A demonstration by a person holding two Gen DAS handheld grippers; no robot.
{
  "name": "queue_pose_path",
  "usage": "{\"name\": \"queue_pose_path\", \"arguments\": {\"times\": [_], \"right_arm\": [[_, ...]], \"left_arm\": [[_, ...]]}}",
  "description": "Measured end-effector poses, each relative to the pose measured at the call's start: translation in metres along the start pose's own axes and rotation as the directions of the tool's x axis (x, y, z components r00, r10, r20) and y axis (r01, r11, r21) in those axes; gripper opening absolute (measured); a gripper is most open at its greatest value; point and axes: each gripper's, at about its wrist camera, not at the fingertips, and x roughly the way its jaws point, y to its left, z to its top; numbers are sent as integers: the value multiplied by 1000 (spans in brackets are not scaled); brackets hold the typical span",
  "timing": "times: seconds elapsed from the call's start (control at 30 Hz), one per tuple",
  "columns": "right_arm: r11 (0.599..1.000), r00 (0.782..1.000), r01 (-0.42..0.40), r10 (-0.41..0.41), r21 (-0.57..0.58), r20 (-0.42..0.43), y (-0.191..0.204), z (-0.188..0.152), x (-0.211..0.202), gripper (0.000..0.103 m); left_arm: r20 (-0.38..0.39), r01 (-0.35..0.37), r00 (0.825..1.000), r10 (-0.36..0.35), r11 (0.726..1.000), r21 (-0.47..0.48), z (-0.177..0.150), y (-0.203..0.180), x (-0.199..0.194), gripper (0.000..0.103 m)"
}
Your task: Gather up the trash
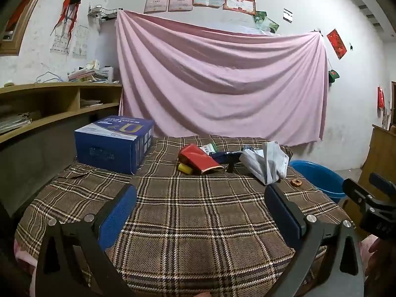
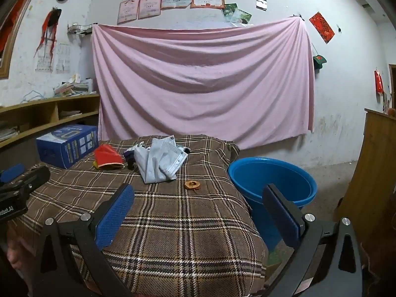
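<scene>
Right-wrist view: my right gripper (image 2: 198, 212) and left gripper (image 1: 200, 210) gape wide, empty; I'd approach the crumpled pale-blue paper wad (image 2: 160, 163) low, beside the round blue plastic basin (image 2: 272, 185).

Crumpled grey-white paper (image 2: 160, 159) lies loose on the plaid table, far middle. Left of it, a red packet (image 2: 108, 158) lies flat with a small yellow piece (image 1: 185, 168) touching its near-left edge. A dark wrapper (image 1: 229, 157) sits between red packet and paper; a green-white scrap (image 1: 209, 147) lies behind. Small orange-brown ring (image 2: 192, 185) lies alone, nearer, by the right edge. Blue tub (image 2: 272, 183) stands upright on the floor, right of the table.
</scene>
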Motion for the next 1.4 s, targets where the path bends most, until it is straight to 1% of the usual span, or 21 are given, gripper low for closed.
{"name": "queue_pose_path", "arguments": {"times": [0.4,0.43,1.4], "right_arm": [[1000,1000,0,0,0,0,0,-1,0,103],[1000,1000,0,0,0,0,0,-2,0,103],[1000,1000,-2,2,-3,-6,1,-1,1,103]], "left_arm": [[2,1,1000,-1,1000,-1,-3,13,-3,101],[-1,-2,1000,2,1000,2,1,-2,0,101],[-6,-2,1000,2,1000,3,-2,-1,1,101]]}}
